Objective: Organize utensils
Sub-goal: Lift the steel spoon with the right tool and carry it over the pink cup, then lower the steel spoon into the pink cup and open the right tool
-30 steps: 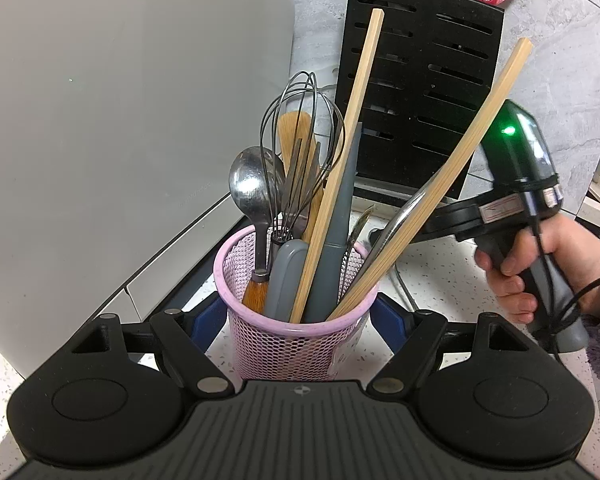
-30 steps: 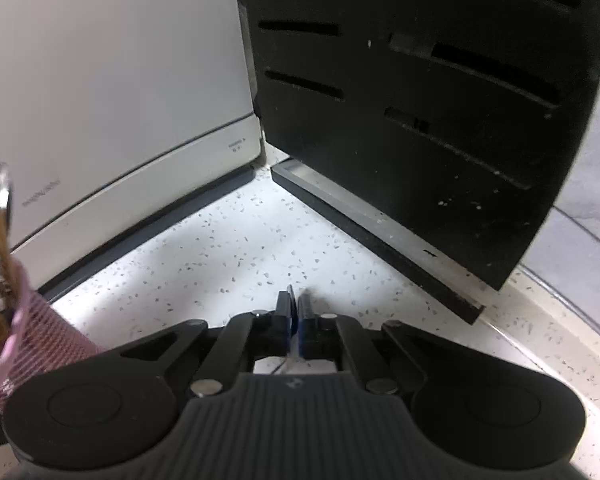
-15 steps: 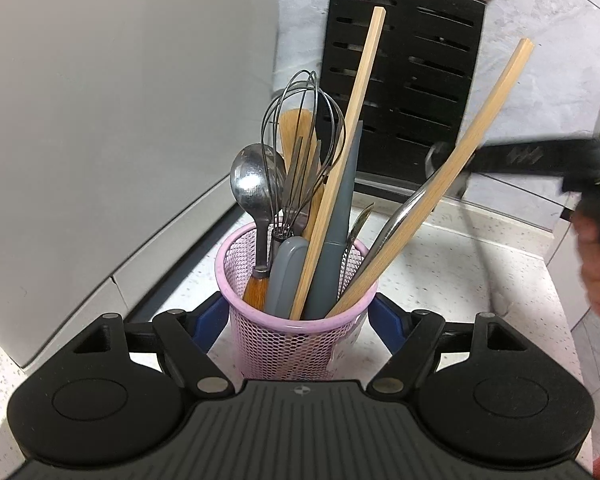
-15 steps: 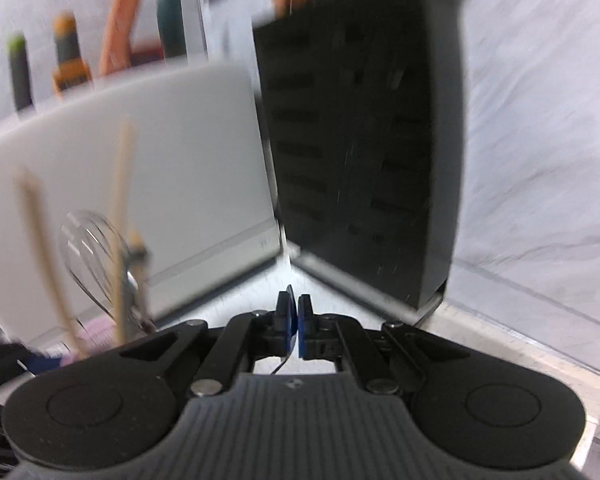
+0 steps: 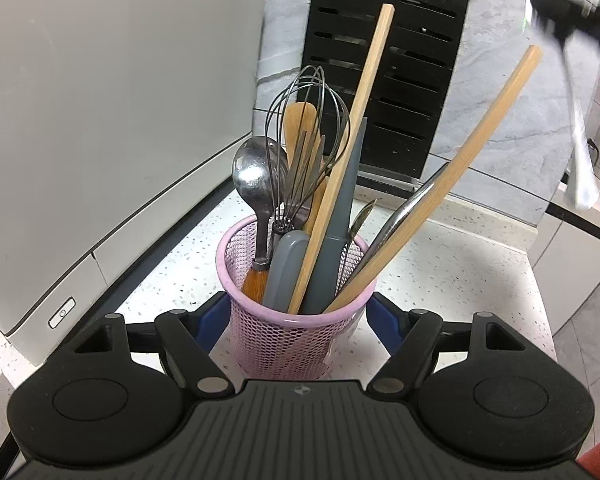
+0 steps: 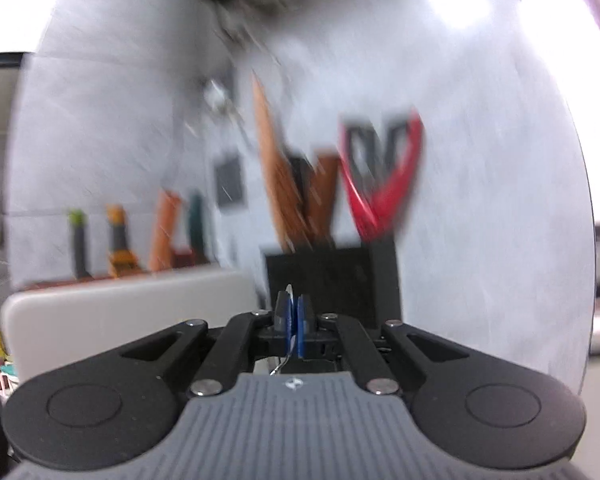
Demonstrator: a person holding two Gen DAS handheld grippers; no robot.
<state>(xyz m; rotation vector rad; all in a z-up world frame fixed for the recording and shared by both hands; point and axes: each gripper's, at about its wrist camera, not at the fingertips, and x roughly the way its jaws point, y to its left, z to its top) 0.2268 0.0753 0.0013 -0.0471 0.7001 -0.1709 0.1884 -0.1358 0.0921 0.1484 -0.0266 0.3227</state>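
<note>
Left gripper point(image 5: 296, 316) closing around pink mesh cup point(image 5: 288, 336) of utensils, pads not clearly pressing. Right gripper point(image 6: 294, 322) pinched on thin metal utensil point(image 6: 288, 312).

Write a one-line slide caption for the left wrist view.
Left gripper closing around a pink mesh cup packed with whisk, spoon and wooden sticks.

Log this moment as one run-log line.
left gripper: closing around pink mesh utensil holder | right gripper: shut on a thin metal utensil, type unclear | holder: on the counter, full of utensils
</note>
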